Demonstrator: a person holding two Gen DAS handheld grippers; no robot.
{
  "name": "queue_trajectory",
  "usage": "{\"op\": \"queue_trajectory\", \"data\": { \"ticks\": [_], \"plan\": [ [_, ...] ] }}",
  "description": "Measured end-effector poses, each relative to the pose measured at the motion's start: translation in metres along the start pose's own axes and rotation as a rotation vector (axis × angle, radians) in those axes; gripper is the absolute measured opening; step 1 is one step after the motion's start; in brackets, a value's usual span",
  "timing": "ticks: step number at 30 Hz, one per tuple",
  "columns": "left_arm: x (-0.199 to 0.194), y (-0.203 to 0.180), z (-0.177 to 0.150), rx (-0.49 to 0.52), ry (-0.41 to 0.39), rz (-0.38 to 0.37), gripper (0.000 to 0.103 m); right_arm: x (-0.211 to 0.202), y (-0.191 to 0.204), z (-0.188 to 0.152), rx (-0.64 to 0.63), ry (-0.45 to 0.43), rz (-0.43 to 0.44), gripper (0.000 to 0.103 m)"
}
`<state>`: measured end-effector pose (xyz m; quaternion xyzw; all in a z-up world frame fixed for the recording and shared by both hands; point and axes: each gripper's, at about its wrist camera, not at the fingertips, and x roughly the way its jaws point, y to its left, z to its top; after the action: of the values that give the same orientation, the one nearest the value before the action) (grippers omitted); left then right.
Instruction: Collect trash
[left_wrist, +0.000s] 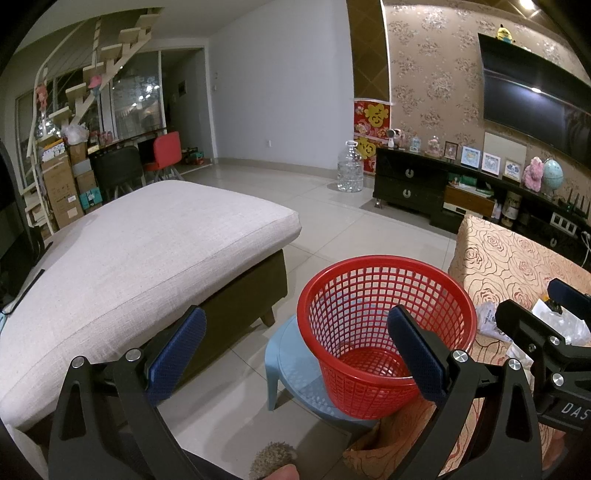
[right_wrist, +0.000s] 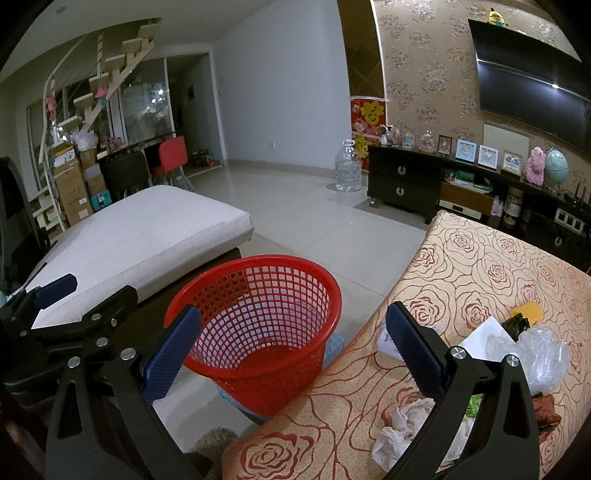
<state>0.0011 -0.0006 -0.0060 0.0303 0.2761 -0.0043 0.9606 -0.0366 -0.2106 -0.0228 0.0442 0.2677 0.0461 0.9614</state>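
Observation:
A red mesh basket (left_wrist: 384, 332) stands empty on a blue stool (left_wrist: 295, 369) between a sofa and a table with a rose-patterned cloth (right_wrist: 480, 280). My left gripper (left_wrist: 295, 354) is open and empty, held above and in front of the basket. My right gripper (right_wrist: 291, 350) is open and empty, with one finger over the basket (right_wrist: 258, 325) and the other over the table edge. Trash lies on the cloth: crumpled white tissue (right_wrist: 402, 428), clear plastic wrap (right_wrist: 535, 354), white paper (right_wrist: 480, 339) and a yellow-black wrapper (right_wrist: 524, 314). The right gripper also shows in the left wrist view (left_wrist: 546, 321).
A beige cushioned sofa (left_wrist: 129, 258) fills the left. A dark TV cabinet (left_wrist: 424, 184) with frames and ornaments runs along the far wall, with a big water bottle (left_wrist: 349, 168) beside it. Tiled floor (left_wrist: 332, 221) lies between. Boxes and chairs stand at the far left.

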Motion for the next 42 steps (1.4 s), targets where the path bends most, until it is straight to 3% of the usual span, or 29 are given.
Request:
{"op": "queue_trajectory", "data": {
  "ticks": [31, 42],
  "plan": [
    [0.003, -0.005, -0.007, 0.006, 0.003, -0.003, 0.095, -0.002, 0.0, -0.002, -0.003, 0.004, -0.008, 0.097],
    [-0.002, -0.019, -0.008, 0.048, -0.008, -0.046, 0.095, -0.033, -0.056, -0.01, 0.06, 0.0, -0.109, 0.097]
  ]
}}
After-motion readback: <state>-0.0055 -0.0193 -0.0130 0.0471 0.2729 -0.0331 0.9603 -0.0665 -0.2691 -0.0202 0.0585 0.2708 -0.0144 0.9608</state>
